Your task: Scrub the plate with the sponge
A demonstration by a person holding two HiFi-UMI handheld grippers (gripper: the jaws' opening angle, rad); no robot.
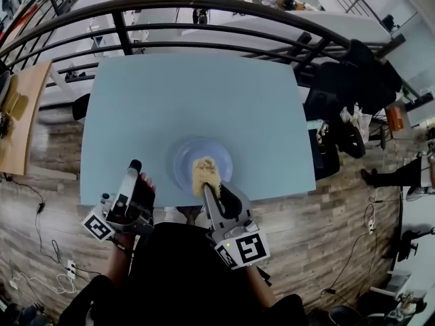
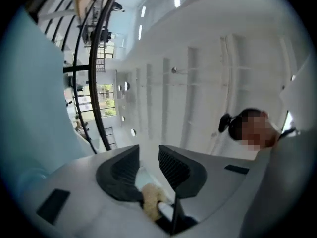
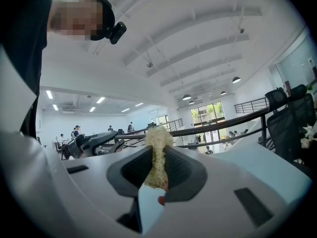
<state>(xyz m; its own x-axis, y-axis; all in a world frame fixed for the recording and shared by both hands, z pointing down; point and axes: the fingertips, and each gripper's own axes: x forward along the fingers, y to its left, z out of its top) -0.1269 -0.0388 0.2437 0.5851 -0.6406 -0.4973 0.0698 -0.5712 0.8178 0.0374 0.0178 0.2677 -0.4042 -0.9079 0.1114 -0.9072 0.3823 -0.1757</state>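
A pale blue plate (image 1: 186, 157) lies on the light blue table (image 1: 197, 94), close to its front edge. On the plate's near half rests a yellow sponge (image 1: 205, 173), and my right gripper (image 1: 210, 186) is shut on it from the near side. In the right gripper view the sponge (image 3: 158, 150) stands squeezed between the two dark pads (image 3: 184, 168). My left gripper (image 1: 134, 167) hovers at the table's front edge, left of the plate and apart from it. Its jaws (image 2: 148, 167) stand a little apart with nothing between them, tilted up toward the ceiling.
A black railing (image 1: 204, 5) runs behind the table. A wooden desk (image 1: 20, 114) stands at the left and black chairs (image 1: 346, 94) at the right. Cables (image 1: 41, 277) lie on the wooden floor. The left gripper (image 3: 91, 143) shows in the right gripper view.
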